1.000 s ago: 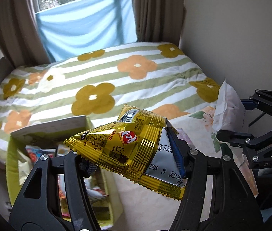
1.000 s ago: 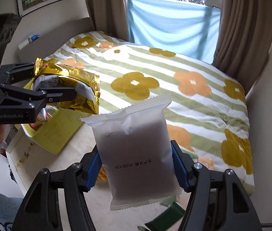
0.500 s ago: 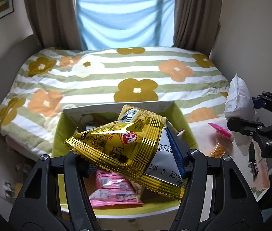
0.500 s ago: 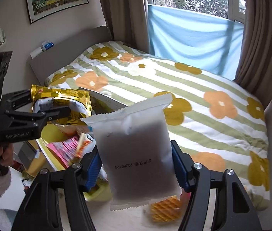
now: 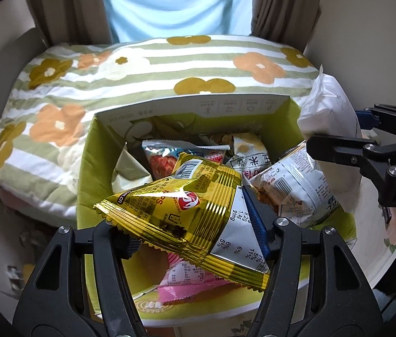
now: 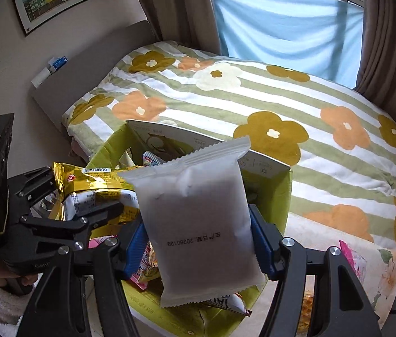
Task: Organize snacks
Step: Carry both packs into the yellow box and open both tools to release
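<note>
- The room is a bedroom: a bed (image 6: 254,90) with a striped flower cover fills the back, with brown curtains (image 6: 169,5) and a blue cloth (image 6: 282,22) over the window behind it.
- A green box (image 5: 96,168) stands open in front of the bed, already holding several snack bags (image 5: 293,188).
- The left tongs (image 5: 198,236) are clamped on a gold snack bag (image 5: 175,213), which hangs directly over the open box; its long axis runs across, from one pad to the other.
- The right tongs (image 6: 200,241) are closed on a white packet (image 6: 198,219), held upright, long axis vertical, at the right edge of the box.
- I judge the gold bag is nearer to the drop: the box lies straight below it.
- The surface under the box is mostly hidden.
</note>
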